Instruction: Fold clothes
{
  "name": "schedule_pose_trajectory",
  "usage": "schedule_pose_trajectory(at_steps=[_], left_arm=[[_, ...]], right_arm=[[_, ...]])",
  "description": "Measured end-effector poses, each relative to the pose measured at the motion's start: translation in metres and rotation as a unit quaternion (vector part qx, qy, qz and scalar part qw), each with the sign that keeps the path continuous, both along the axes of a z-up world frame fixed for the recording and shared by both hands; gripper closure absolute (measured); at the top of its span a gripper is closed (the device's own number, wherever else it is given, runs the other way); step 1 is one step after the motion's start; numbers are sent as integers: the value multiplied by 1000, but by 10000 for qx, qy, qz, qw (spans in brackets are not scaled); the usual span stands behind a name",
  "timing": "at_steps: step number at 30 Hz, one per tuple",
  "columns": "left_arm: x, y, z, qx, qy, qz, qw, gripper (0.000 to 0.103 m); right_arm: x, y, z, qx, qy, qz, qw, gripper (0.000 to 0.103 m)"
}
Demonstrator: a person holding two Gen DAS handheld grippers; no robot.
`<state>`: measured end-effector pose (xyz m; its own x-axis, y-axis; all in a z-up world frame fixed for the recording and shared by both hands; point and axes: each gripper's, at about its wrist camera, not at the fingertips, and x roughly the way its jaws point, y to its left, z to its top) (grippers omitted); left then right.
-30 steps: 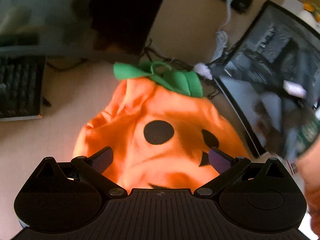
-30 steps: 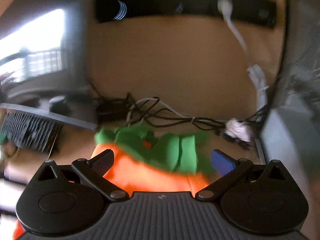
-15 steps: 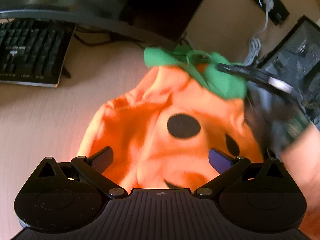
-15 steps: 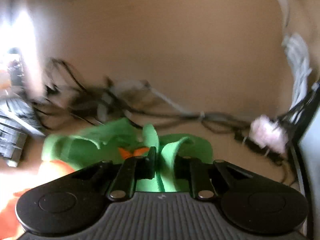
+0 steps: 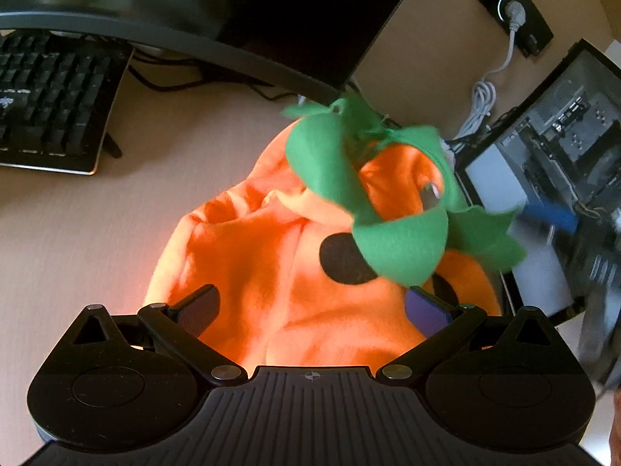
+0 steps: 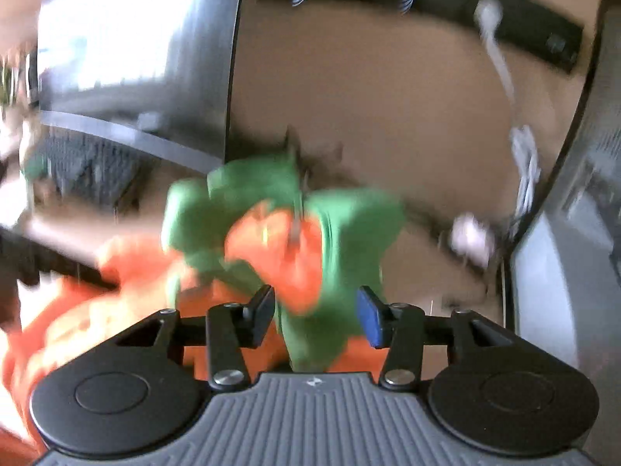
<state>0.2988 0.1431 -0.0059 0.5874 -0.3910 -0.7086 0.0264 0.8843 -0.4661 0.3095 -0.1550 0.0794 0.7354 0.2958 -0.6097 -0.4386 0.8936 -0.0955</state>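
Observation:
An orange pumpkin costume with black face patches and a green leaf collar lies on the beige desk. Its green top is folded forward over the orange body. My left gripper is open and hovers over the near edge of the costume, holding nothing. In the blurred right wrist view the costume sits just ahead of my right gripper. Its jaws stand apart with the green collar between them, and it grips nothing.
A black keyboard lies at the left, and a dark curved monitor stands behind the costume. An open computer case stands at the right. White cables and a black power strip are at the back.
My right gripper was shut on the green collar half a second ago and has opened. The green top has come forward over the orange body. The right view is blurred by motion.

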Motion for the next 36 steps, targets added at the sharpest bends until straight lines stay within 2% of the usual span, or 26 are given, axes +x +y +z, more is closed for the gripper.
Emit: schedule_pose_trajectory(at_steps=[3, 5, 8, 11, 12, 13, 16, 18, 20, 21, 23, 24, 26, 29, 33, 36], left_arm=[[-6, 0, 4, 33, 5, 54, 10000, 0], [-10, -1, 8, 66, -15, 62, 10000, 0], [-16, -3, 14, 115, -52, 62, 9999, 0], [-20, -10, 27, 203, -244, -173, 9993, 0], [-20, -14, 32, 244, -335, -248, 9988, 0], [-19, -19, 37, 272, -433, -314, 9982, 0], [-14, -35, 54, 205, -819, -677, 9941, 0], [-9, -48, 64, 123, -1108, -1018, 9885, 0], [-2, -62, 68, 112, -1391, -1365, 9808, 0], [2, -68, 68, 104, -1486, -1508, 9773, 0], [16, -75, 60, -4, -1398, -1630, 9767, 0], [23, -78, 55, -53, -1326, -1668, 9770, 0], [33, -75, 41, -57, -970, -1521, 9836, 0], [29, -58, 33, -81, -753, -1325, 9883, 0], [4, -32, 50, -545, -949, -1420, 9838, 0], [-5, -25, 73, -990, -1347, -1621, 9725, 0]], right_arm=[[28, 7, 14, 125, -381, -113, 9991, 57], [54, 10, 11, 129, -418, -152, 9989, 57], [108, 27, -10, -160, 39, 150, 9998, 56], [155, 49, -34, -832, 215, 409, 9955, 56], [170, 53, -43, -923, 311, 378, 9945, 56], [185, 55, -53, -1004, 411, 342, 9935, 56], [219, 53, -79, -836, 883, 162, 9924, 57], [227, 48, -95, -709, 1132, 190, 9909, 76], [218, 46, -95, -583, 1218, 311, 9904, 89], [208, 43, -88, -522, 1123, 350, 9917, 90], [184, 34, -69, -248, 899, 380, 9949, 91], [171, 27, -57, -37, 775, 373, 9963, 92], [137, 10, -29, 549, 593, 330, 9962, 92], [81, -6, -12, 1009, 551, 339, 9928, 92], [27, -13, -44, 1144, 1245, 280, 9852, 93], [2, -4, -75, 1050, 1602, 112, 9814, 93]])
